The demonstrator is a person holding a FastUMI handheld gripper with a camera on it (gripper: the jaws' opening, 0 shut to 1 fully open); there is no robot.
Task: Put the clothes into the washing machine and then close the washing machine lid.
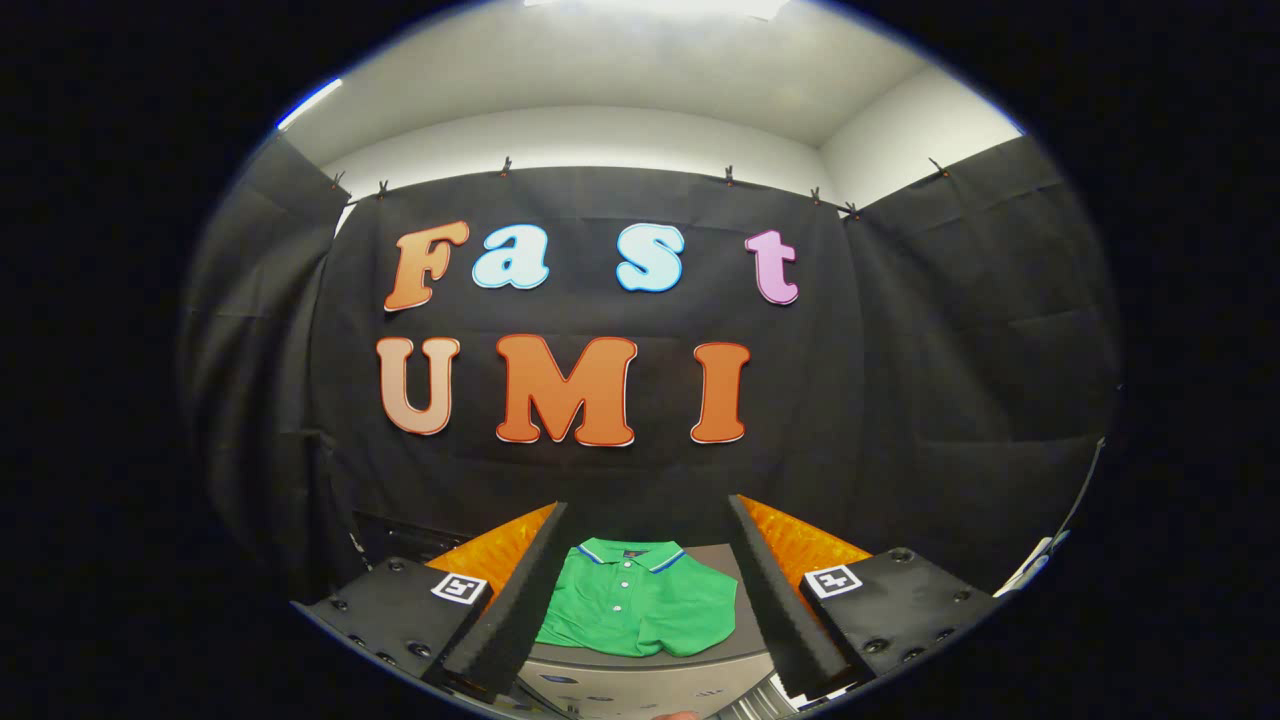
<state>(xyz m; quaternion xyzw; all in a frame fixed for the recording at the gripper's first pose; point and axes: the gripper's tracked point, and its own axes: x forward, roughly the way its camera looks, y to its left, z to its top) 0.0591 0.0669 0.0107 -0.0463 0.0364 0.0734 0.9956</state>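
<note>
Nearest to us, the tool (648,590) has its two fingers spread wide, nothing between the pads, nothing gripped. Each finger (510,610) carries a square fiducial marker (459,587) on its black mount, one left, one right.

Just below the fingertips we see a pale grey appliance top with small printed icons, likely the washing machine control panel (640,690); the icons are too small for us to tell more. We can't tell from here whether the lid is open or closed.

Beyond that, seen through the gap between the fingers, a green polo shirt (640,610) lies flat on a grey surface (715,560), collar at the far end. The collar has a blue-and-white trim, and a buttoned placket runs toward us. The shirt sits apart from both fingers, slightly left of centre in the gap, not touched by either.

Farther back, the black cloth wall (900,380) hangs from clips (506,166) along its upper edge. Above it we see a white wall and ceiling (640,90).
</note>
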